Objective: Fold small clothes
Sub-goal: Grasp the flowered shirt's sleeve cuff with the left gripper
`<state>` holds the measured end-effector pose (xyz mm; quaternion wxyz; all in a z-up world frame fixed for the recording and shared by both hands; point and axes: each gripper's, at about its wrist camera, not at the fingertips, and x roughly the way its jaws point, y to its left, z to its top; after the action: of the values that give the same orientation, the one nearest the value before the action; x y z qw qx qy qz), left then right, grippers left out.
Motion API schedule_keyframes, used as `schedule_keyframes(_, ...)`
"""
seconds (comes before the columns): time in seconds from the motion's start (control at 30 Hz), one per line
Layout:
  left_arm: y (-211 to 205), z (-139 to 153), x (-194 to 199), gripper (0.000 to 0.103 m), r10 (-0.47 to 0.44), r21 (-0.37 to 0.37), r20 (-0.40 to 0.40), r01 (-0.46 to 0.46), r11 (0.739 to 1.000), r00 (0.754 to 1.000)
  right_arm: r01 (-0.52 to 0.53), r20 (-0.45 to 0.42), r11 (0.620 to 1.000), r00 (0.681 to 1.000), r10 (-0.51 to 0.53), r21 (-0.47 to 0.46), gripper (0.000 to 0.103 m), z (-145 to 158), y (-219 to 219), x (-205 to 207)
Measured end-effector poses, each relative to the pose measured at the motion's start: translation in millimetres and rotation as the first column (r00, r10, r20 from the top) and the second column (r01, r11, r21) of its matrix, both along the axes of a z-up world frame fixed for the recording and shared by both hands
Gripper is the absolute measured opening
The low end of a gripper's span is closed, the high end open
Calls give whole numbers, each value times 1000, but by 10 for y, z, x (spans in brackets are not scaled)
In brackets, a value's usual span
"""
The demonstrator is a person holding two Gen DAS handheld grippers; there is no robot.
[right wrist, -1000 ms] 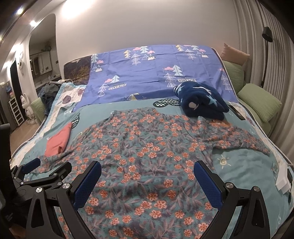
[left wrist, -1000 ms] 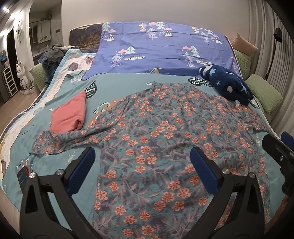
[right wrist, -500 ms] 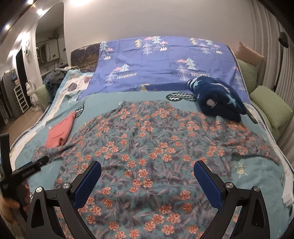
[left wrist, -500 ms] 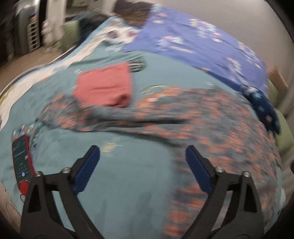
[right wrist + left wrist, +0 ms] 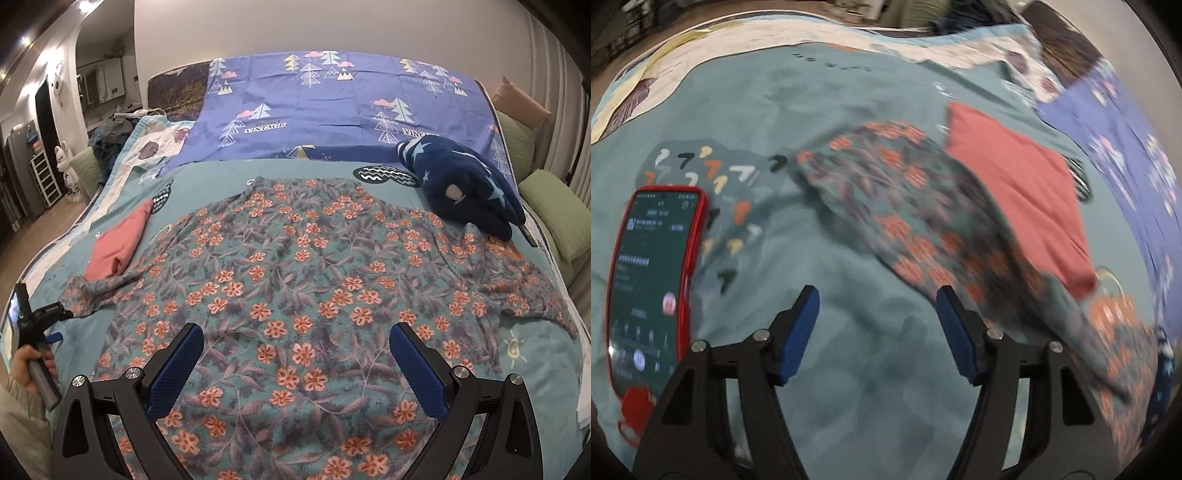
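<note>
A floral shirt [image 5: 314, 266] with orange flowers lies spread flat on the teal bedsheet [image 5: 535, 347]. Its left sleeve [image 5: 894, 199] stretches out toward the bed's left edge. My left gripper [image 5: 877, 325] is open and empty, low over the sheet just short of the sleeve's end; it also shows in the right wrist view [image 5: 48, 317] at the far left. My right gripper [image 5: 295, 362] is open and empty above the shirt's lower hem. A folded pink garment [image 5: 118, 243] lies beside the left sleeve and also shows in the left wrist view [image 5: 1023, 199].
A phone in a red case [image 5: 650, 280] lies on the sheet left of the left gripper. A dark blue star-print garment [image 5: 461, 188] sits at the back right. A purple tree-print cover [image 5: 332, 110] lies behind. Green pillows [image 5: 554, 210] line the right side.
My left gripper has swung left and down from over the shirt's body to the left sleeve end, near the phone. The right gripper has stayed over the hem.
</note>
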<state>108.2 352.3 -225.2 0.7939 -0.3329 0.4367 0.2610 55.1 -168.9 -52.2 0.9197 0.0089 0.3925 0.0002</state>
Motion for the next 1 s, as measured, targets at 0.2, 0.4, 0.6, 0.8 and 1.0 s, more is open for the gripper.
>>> schedule_keyframes(0.2, 167, -75, 252, 50, 81, 12, 49, -82, 997, 995, 19, -14, 1000, 1000, -19, -2, 102, -70, -73, 46)
schedule_keyframes(0.4, 222, 246, 389, 5, 47, -31, 183, -42, 999, 982, 37, -20, 999, 999, -37, 9, 102, -110, -154, 68)
schedule_keyframes(0.6, -540, 1276, 409, 5, -220, 134, 371, 182, 974, 902, 52, -8, 998, 999, -52, 23, 102, -94, -234, 80)
schedule_keyframes(0.8, -1722, 1965, 506, 5, -564, 292, 454, 483, 826, 690, 70, 14, 997, 997, -70, 46, 102, -39, -362, 41)
schedule_keyframes(1.0, -2833, 1946, 564, 5, -768, 319, 426, 715, 622, 478, 102, 29, 992, 994, -105, 72, 102, 7, -604, -47)
